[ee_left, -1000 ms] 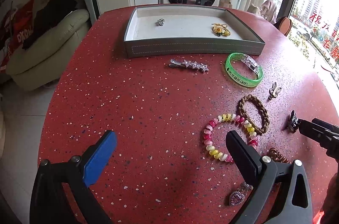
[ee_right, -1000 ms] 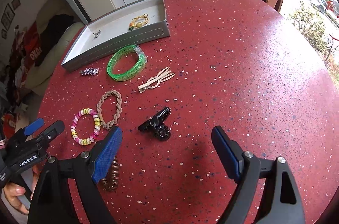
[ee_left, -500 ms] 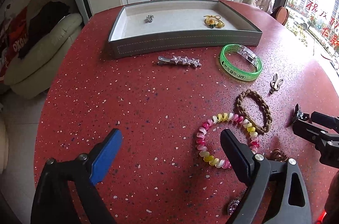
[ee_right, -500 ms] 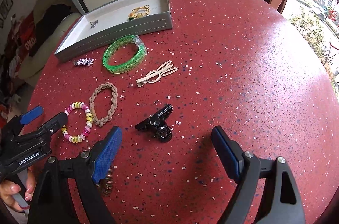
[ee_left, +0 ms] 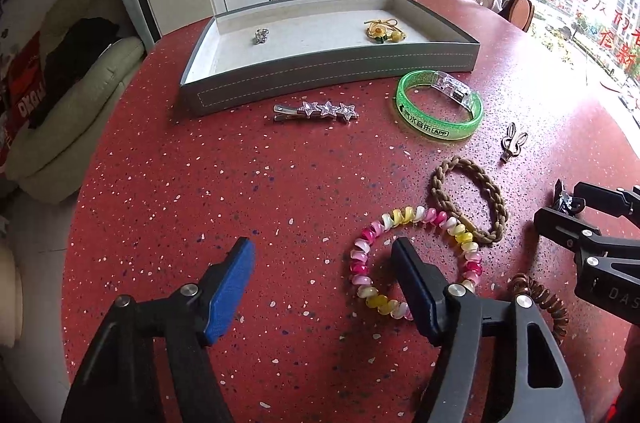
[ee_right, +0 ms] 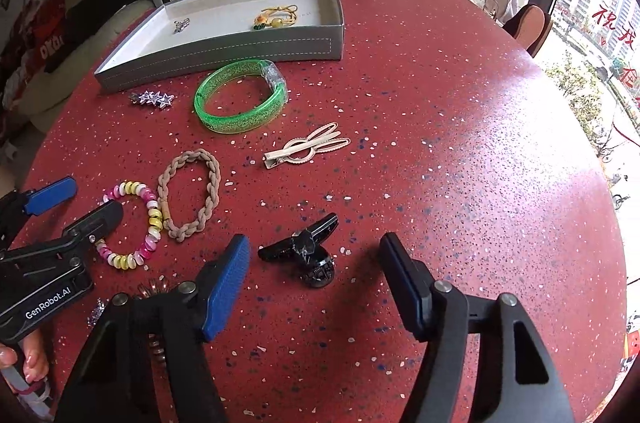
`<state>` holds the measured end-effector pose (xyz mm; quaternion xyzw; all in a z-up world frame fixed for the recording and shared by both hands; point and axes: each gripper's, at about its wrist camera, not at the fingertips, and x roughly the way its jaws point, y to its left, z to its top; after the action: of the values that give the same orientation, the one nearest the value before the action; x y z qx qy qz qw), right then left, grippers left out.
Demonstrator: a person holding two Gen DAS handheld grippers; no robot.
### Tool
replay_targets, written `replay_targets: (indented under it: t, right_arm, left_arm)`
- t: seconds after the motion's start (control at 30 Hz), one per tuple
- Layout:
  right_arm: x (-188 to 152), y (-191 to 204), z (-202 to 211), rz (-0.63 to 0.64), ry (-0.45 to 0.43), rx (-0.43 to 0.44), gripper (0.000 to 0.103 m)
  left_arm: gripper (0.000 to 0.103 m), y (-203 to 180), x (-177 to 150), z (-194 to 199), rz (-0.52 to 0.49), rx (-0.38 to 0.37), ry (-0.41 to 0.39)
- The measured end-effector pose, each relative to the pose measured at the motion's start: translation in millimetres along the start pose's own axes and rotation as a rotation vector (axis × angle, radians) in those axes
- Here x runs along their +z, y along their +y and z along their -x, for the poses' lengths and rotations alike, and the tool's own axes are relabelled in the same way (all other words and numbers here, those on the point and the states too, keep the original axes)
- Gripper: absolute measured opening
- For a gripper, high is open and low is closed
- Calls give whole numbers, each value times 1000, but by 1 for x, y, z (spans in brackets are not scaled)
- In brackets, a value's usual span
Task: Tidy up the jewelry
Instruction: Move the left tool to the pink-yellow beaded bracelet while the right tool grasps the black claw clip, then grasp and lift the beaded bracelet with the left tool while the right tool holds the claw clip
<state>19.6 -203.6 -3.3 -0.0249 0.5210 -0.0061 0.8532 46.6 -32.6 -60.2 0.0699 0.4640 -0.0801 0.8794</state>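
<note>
Grey tray (ee_left: 320, 79) holds silver charm (ee_left: 261, 35) & yellow tie (ee_left: 384, 33). On table in front: star clip (ee_left: 316, 111), green bangle (ee_left: 439, 107), cream clip (ee_right: 306, 147), braided band (ee_right: 189, 195), bead bracelet (ee_left: 416, 259), black claw clip (ee_right: 306, 249), brown coil tie (ee_left: 540, 303).

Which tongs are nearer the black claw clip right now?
Right tongs: the black claw clip sits between the open fingers. Left tongs are open over by the bead bracelet.

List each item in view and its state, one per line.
Left gripper: open, empty.
Right gripper: open, around black claw clip.
Tray: holds two pieces.
Green bangle: flat on table.
Star clip: outside tray.
Beaded bracelet: on table.
</note>
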Motion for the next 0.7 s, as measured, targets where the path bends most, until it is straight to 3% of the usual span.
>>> replay_targets:
  t: [0.23,0.3,0.37,0.5,0.7]
  right_arm:
    - [0,3,4,21,-7,1,43]
    - [0,4,4,24,-7,1,40]
    - [0,3,5,20,-8,5,40]
    - [0,1,5,10,-13,12,40]
    - [0,-6,7,-21,-16,46,40]
  left_arm:
    - [54,-9,-1,5,-45,-52,-5]
    - [51,-12,-1,6,-55,-55,-6]
    - [28,-14,-1,6,-57,-87,-4]
    - [28,-12,-1,7,-37,-101,-5]
    - [28,9,1,7,78,-175,8]
